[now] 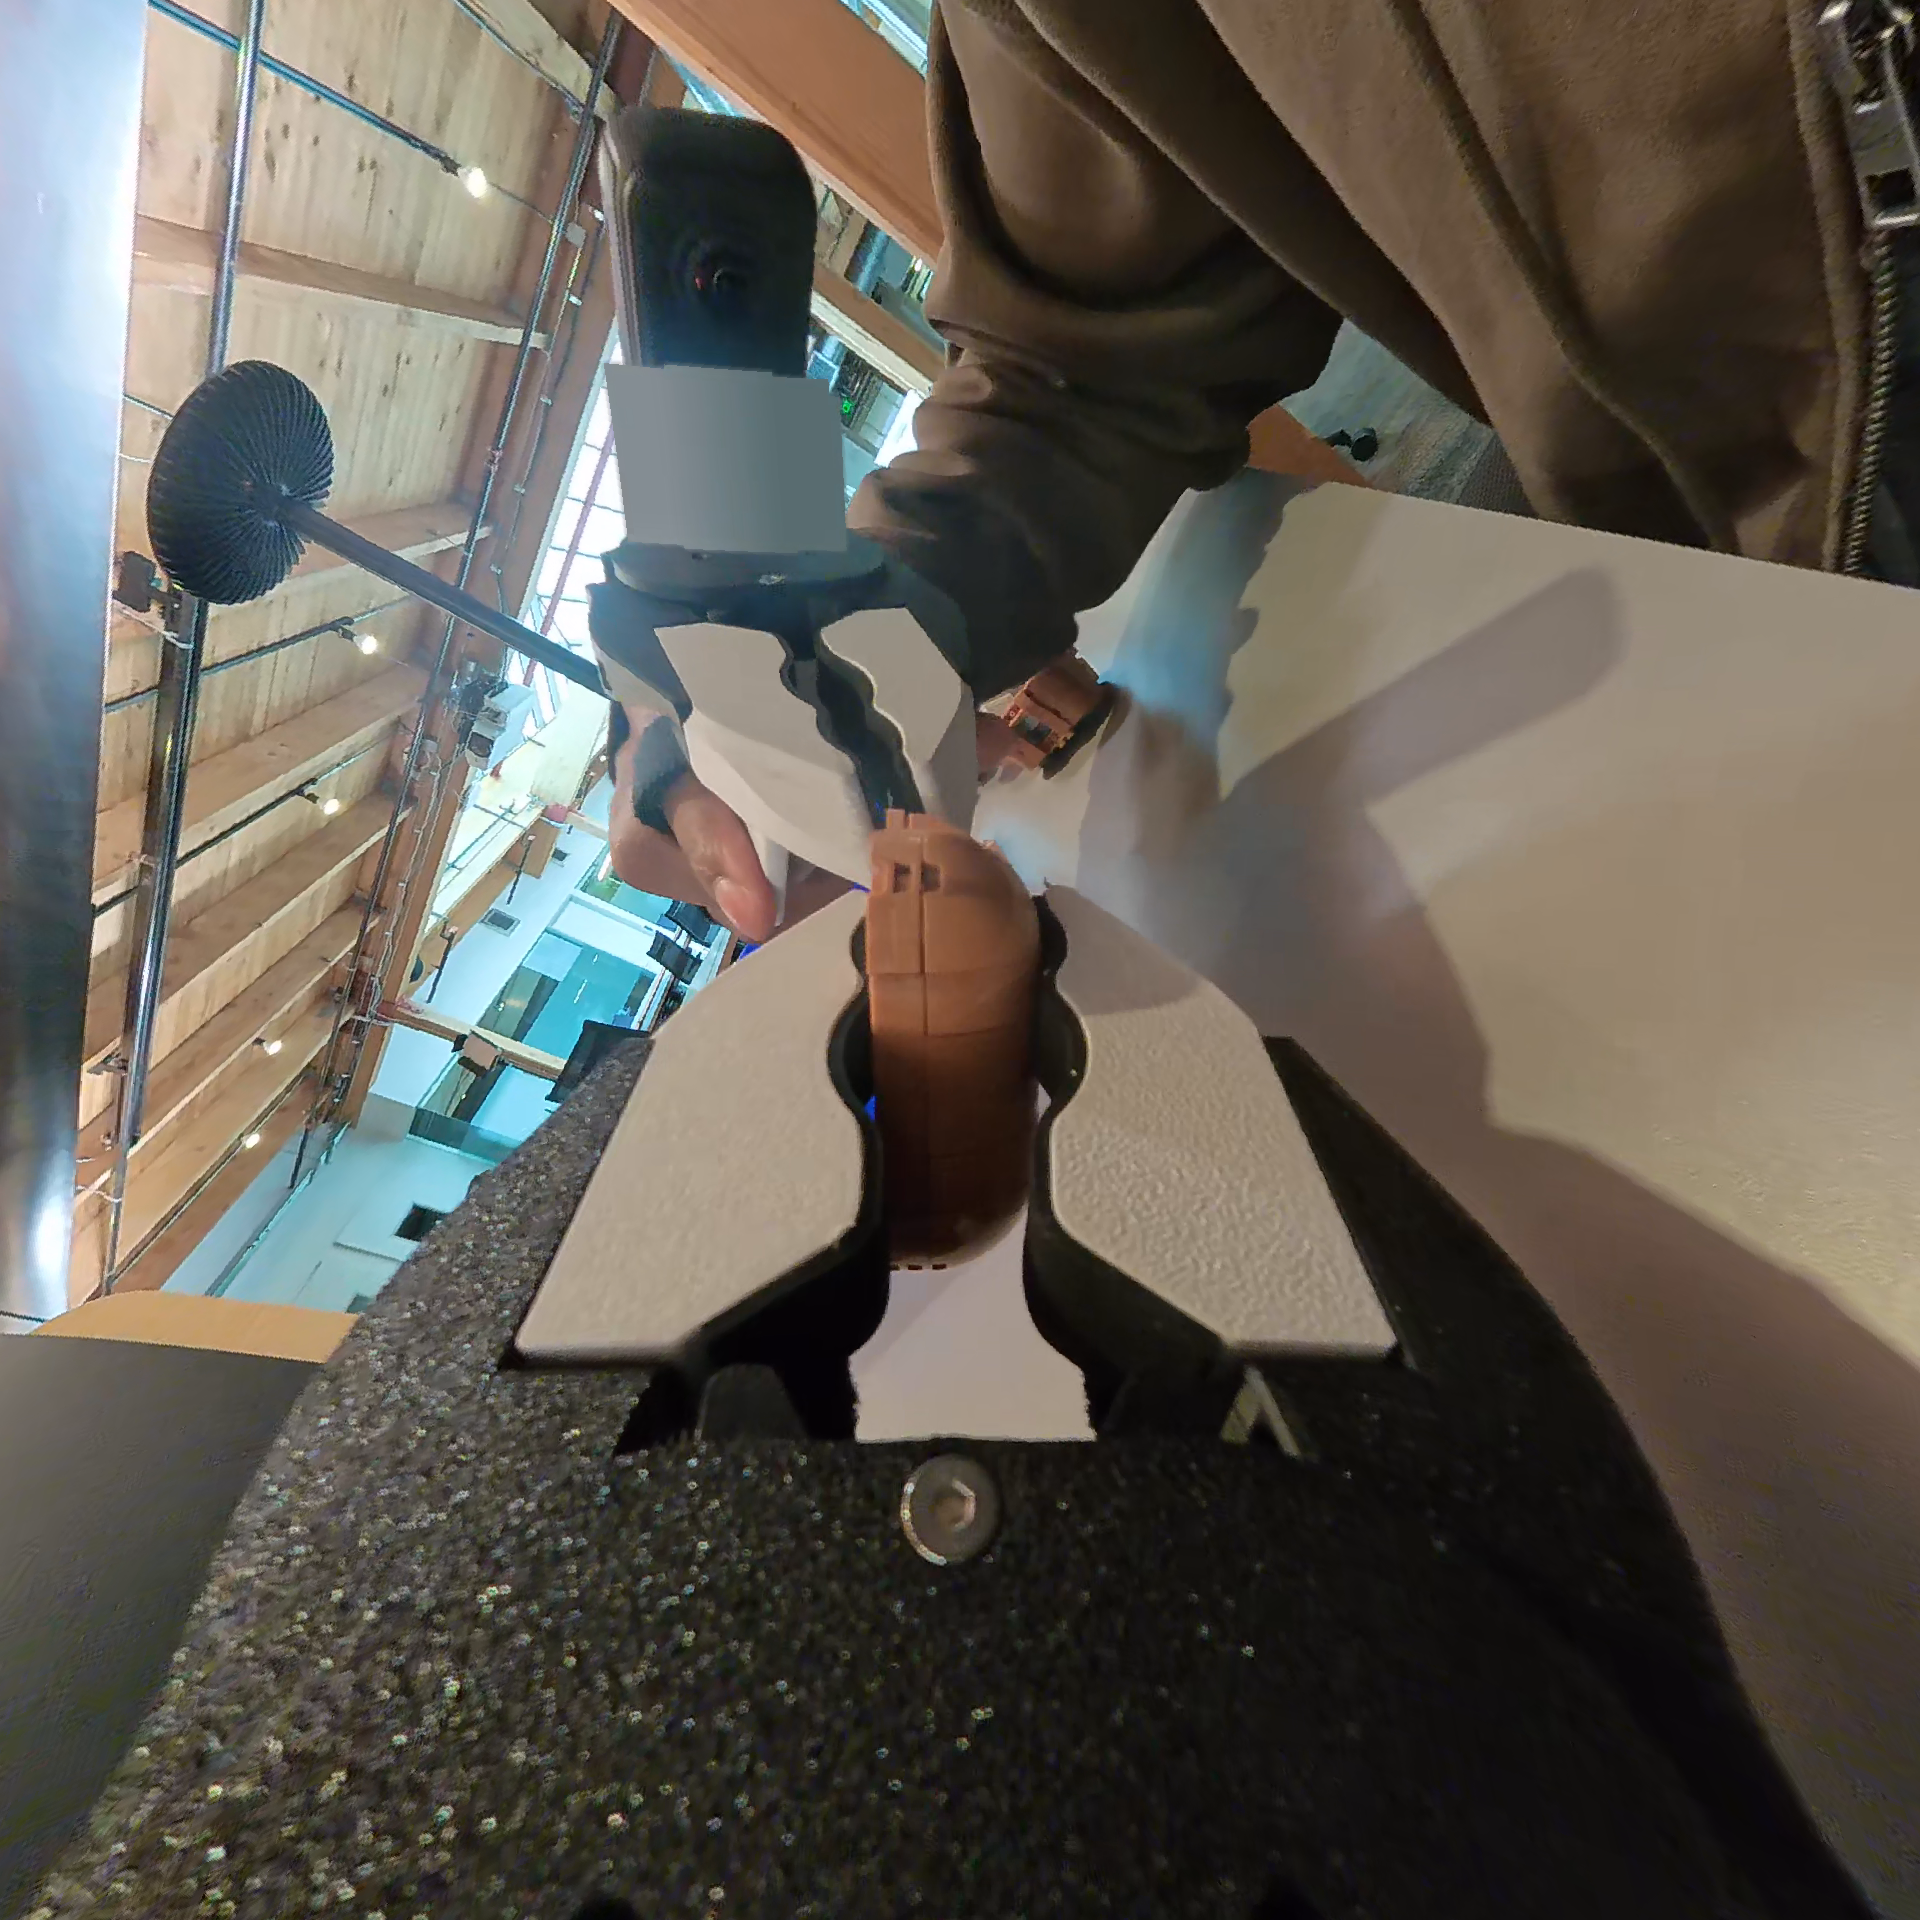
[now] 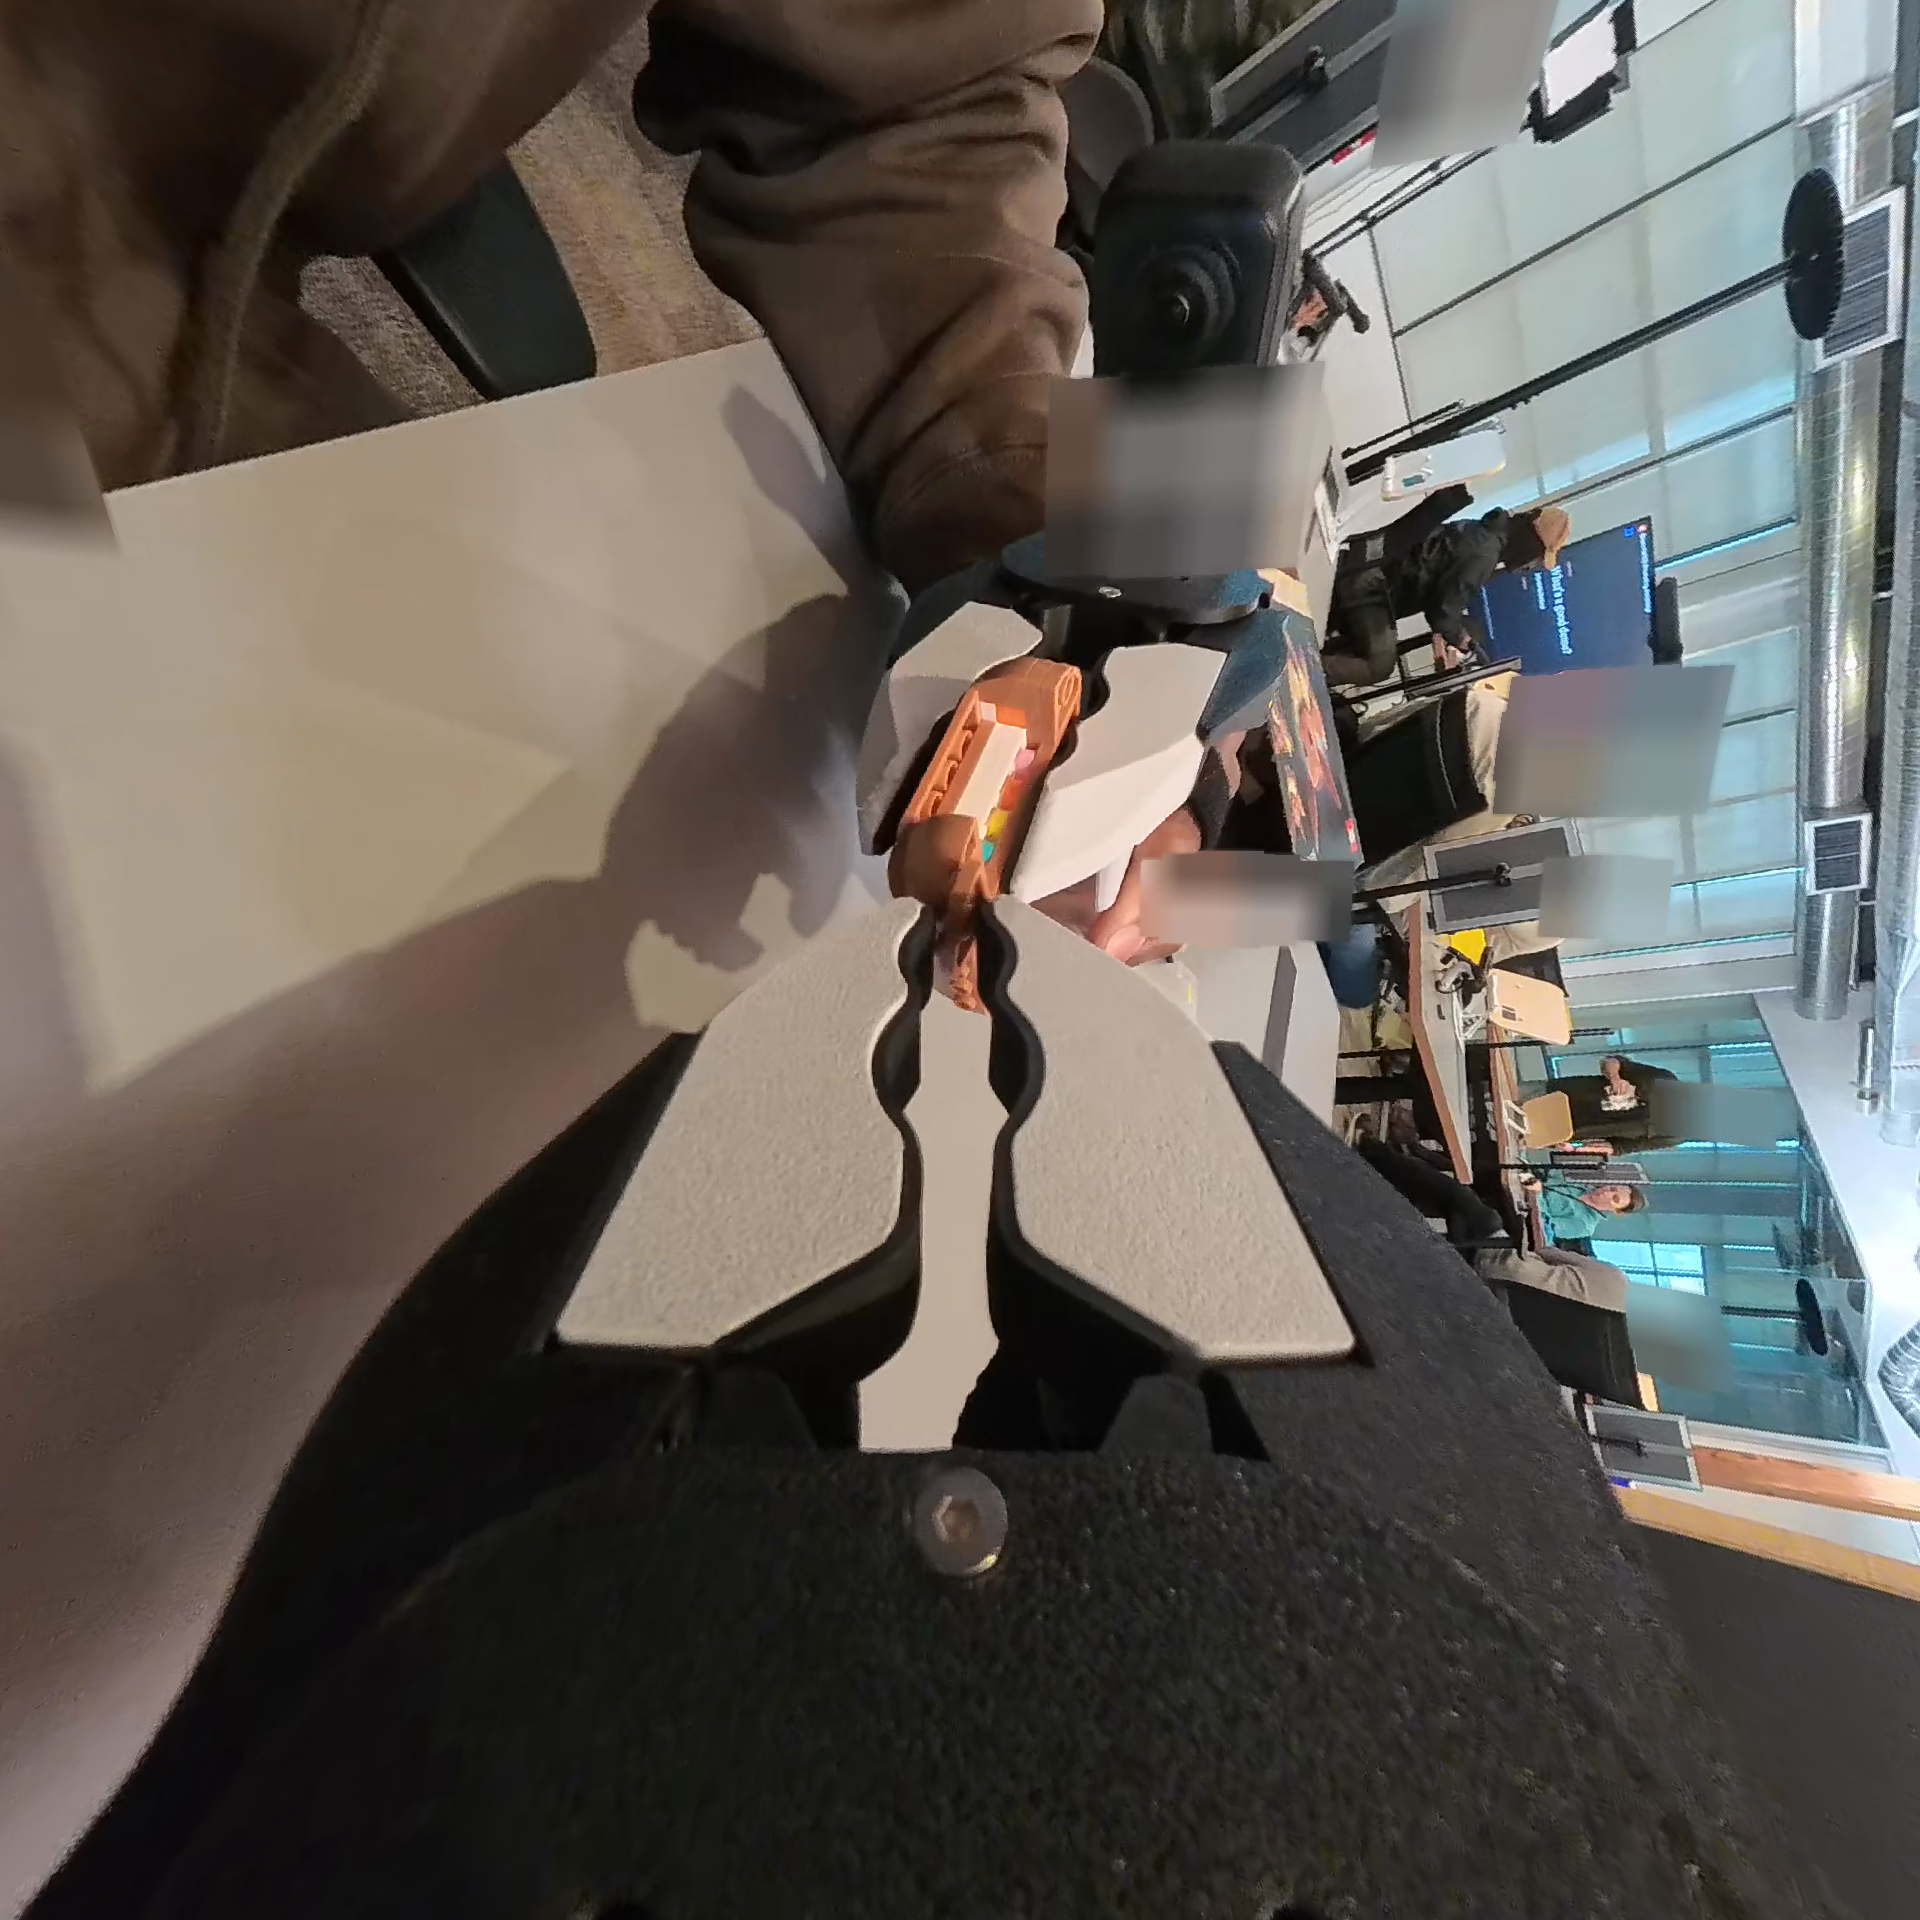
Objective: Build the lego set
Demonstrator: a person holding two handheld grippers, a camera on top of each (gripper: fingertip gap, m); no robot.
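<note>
My left gripper (image 1: 951, 925) is shut on a rounded brown lego assembly (image 1: 951, 1081) and holds it in the air above the white table (image 1: 1558, 831). The right wrist view shows this assembly's open side (image 2: 987, 769), with a white brick and small coloured bricks inside, held in the left gripper (image 2: 961, 852). My right gripper (image 2: 956, 920) is shut on a small brown piece (image 2: 961, 971) whose far end touches the assembly's near end. In the left wrist view the right gripper (image 1: 899, 805) meets the top of the assembly.
A person's brown sleeves (image 1: 1091, 468) and hands hold both grippers over the table (image 2: 364, 675). A dark lego box (image 2: 1309, 748) stands on the table behind the left gripper. An office with desks, chairs and people lies beyond. My two grippers' fingertips are within a few centimetres of each other.
</note>
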